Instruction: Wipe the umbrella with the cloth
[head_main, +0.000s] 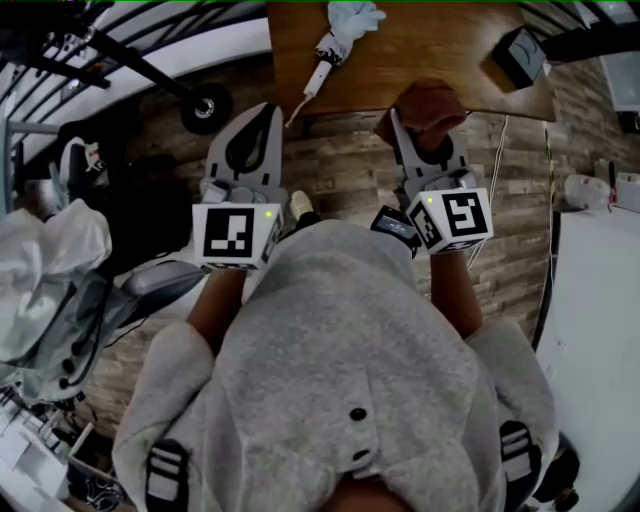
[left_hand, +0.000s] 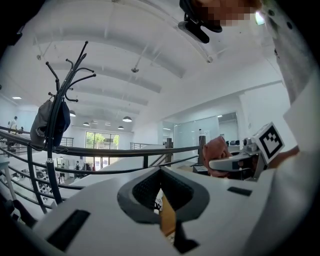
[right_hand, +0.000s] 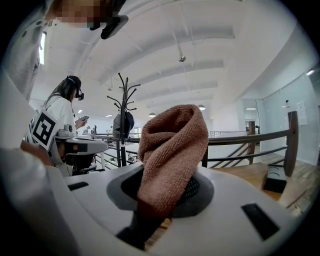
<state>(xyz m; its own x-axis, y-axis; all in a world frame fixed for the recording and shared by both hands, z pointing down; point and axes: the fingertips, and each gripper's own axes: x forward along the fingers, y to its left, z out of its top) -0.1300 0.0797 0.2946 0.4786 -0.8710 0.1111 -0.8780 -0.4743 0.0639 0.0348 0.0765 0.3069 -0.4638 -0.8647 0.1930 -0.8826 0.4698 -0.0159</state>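
**Approach phase: bring cloth to umbrella**

R gripper (right_hand: 167, 175): jaws narrow, clamped on the brown cloth (right_hand: 172, 145), which stands bunched above the pads. L gripper (left_hand: 161, 172): jaws fully together, nothing between them. The umbrella (head_main: 348, 25) lies folded on the far wooden table (head_main: 430, 40), ahead and left of the R gripper, with its white handle (head_main: 316, 78) toward the near edge. No contact yet.

Recommended procedure:
- Hold the clamp firm.
- Lead w/ the loose fold, not the jaw tips.
- Pin the handle w/ the L gripper so the umbrella can't slide.
- Stroke along the fabric, not across it.
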